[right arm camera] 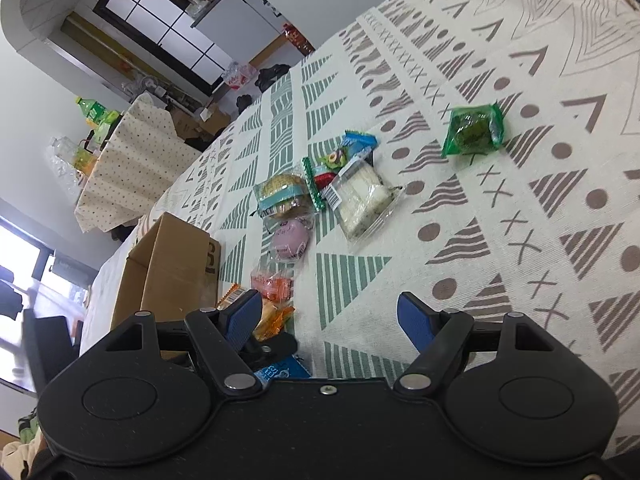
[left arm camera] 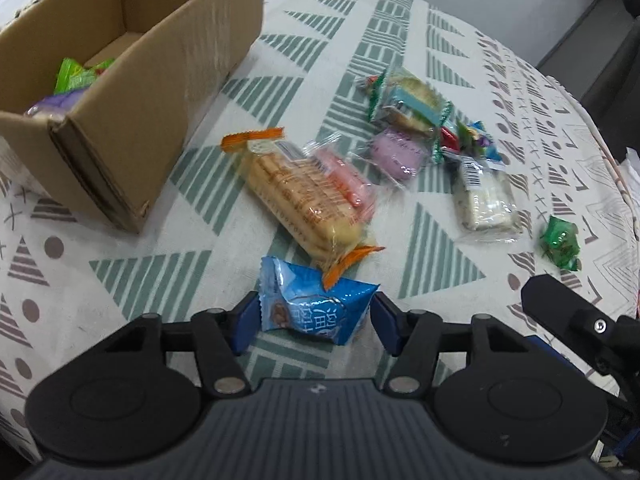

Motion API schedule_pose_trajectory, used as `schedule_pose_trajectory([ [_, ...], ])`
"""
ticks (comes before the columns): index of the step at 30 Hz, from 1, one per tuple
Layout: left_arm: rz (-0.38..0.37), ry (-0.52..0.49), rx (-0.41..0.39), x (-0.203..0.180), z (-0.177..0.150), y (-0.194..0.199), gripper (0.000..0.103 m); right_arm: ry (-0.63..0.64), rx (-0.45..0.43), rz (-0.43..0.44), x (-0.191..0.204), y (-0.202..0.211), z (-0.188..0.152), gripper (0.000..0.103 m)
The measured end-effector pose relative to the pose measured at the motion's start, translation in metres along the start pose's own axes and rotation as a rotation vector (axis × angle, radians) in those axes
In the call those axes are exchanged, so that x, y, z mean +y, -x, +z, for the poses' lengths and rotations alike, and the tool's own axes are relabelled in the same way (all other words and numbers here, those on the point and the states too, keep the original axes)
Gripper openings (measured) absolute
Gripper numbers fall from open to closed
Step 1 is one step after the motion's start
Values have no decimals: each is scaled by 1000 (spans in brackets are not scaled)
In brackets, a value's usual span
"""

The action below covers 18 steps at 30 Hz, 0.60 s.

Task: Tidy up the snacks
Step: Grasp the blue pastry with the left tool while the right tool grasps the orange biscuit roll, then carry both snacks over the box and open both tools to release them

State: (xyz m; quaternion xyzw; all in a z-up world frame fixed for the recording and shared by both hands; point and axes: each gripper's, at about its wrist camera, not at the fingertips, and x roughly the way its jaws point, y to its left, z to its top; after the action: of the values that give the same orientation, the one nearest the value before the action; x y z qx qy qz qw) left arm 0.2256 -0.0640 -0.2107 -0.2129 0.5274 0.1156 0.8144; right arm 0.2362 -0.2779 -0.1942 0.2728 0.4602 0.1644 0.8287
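Note:
A blue snack packet (left arm camera: pixel 316 304) lies on the tablecloth between the fingers of my left gripper (left arm camera: pixel 314 326); the jaws stand wide on either side and do not clearly press it. Behind it lie a biscuit pack with orange ends (left arm camera: pixel 298 200), a pink snack (left arm camera: pixel 346 180), a purple cake (left arm camera: pixel 396 154), a green-edged pack (left arm camera: pixel 408 102), a white bar (left arm camera: pixel 486 200) and a green candy (left arm camera: pixel 560 244). A cardboard box (left arm camera: pixel 132 92) at the left holds a few snacks. My right gripper (right arm camera: pixel 330 320) is open and empty above the cloth; the green candy (right arm camera: pixel 474 130) lies far ahead.
The patterned tablecloth (right arm camera: pixel 520 220) covers the whole table. The box (right arm camera: pixel 172 268) stands left of the snack pile (right arm camera: pixel 320 196) in the right wrist view. A second covered table with bottles (right arm camera: pixel 120 160) stands beyond the far edge. Part of my right gripper (left arm camera: pixel 580 320) shows at the right.

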Motion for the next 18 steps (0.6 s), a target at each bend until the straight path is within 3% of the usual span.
schedule_pose_trajectory([
  [7, -11, 12, 11, 9, 5, 8, 42, 51, 65, 39, 17, -27, -3, 75],
  [18, 18, 109, 30, 40, 7, 18, 39, 130, 111, 83, 46, -51, -12, 75],
])
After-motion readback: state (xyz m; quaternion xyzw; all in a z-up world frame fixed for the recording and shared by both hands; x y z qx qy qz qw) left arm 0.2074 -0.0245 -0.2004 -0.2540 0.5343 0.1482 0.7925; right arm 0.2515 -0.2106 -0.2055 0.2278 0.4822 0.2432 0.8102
